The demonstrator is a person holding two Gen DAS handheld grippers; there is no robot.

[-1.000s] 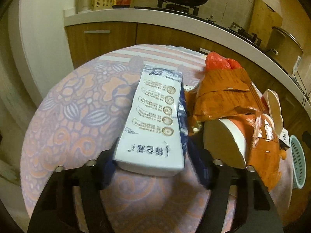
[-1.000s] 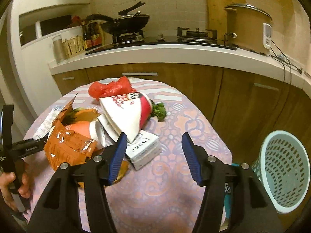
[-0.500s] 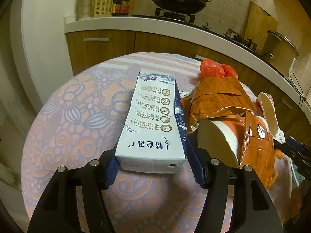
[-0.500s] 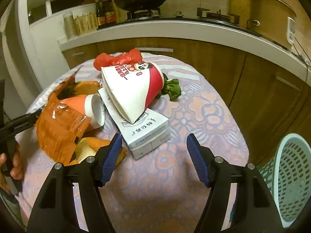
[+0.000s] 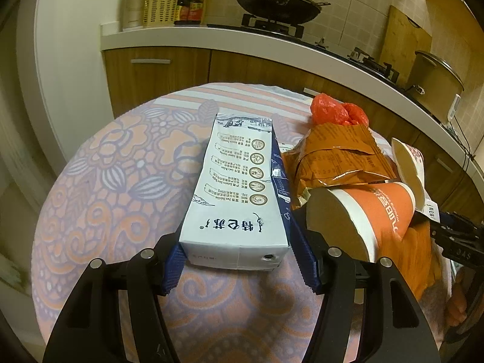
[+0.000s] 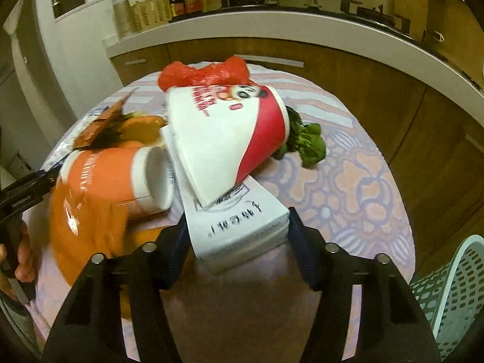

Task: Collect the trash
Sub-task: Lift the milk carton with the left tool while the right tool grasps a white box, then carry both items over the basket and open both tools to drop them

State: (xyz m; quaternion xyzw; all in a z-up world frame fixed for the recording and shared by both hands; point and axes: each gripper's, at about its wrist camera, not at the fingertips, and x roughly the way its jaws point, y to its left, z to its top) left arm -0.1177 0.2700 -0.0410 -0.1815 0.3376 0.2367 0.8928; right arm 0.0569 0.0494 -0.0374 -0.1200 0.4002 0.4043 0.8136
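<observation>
Both grippers sit low over the round table (image 5: 99, 163), each straddling one end of its own milk carton. On my left gripper (image 5: 239, 264) the blue pads bracket the near end of a white carton (image 5: 242, 187) that lies flat — the right pad looks to touch its edge, but I cannot tell whether the left one presses. My right gripper (image 6: 236, 248) is spread around the second carton (image 6: 242, 227), with its fingers level and alongside the carton's corners; whether they grip, I cannot tell.

Counting the trash around that second carton: two paper cups, one orange (image 6: 118, 178) lying on its side just left of it, and one red-and-white (image 6: 230, 139) resting on top of it. One red plastic bag (image 6: 205, 72) lies behind the cups, one crumpled orange wrapper (image 5: 338, 154) beside the orange cup, and one sprig of greens (image 6: 308, 145) right of the red cup. One pale mesh bin (image 6: 453, 287) stands off the table's right edge.
</observation>
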